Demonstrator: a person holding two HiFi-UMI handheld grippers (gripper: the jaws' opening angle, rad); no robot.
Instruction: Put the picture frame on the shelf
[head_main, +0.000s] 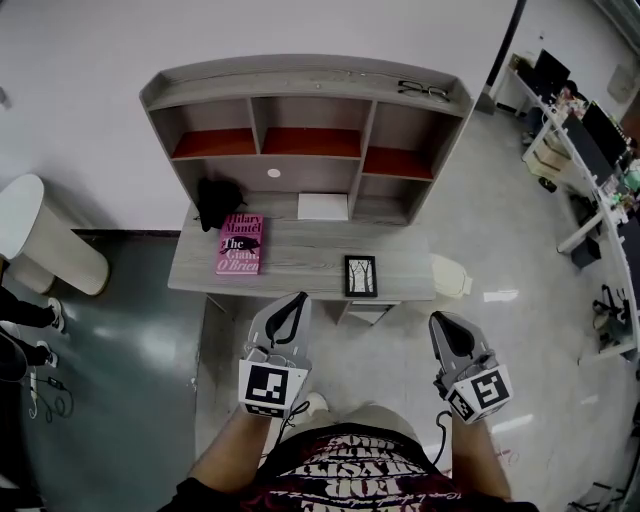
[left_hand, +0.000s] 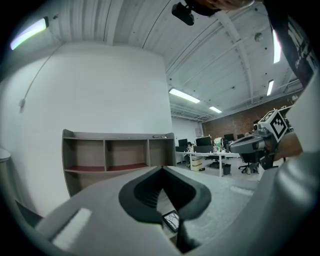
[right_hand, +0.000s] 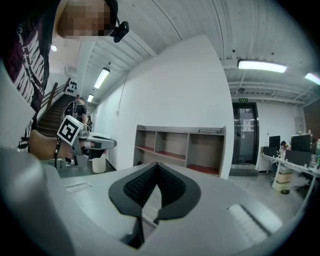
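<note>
Status: both grippers are off the bench, hanging over the floor short of its front edge. The left gripper has its tips together with nothing between them, and the right gripper is the same. Neither has hold of anything.

The picture frame lies flat and face up on the bench, close to the front edge and right of centre, between our two grippers. It stands clear of the pink book toward the left edge.

Orientation: it's portrait. The long axis runs from front edge to back edge, about square to the bench, with the short sides facing us and the shelf. We can't tell which end is the top of the picture.

The step in hand, as we read it, is the approach and pick. Suggested:
- Open a gripper before we reach the front edge, not over the frame.
- The frame is flat on the board, so a top-down pinch has little to bite. We'd likely take the near short side from the front, low, one jaw under once it's tipped or slid past the edge.
- Steady the far side with the other gripper so it doesn't skate toward the back edge.
- Lift level and aim for an empty compartment.
</note>
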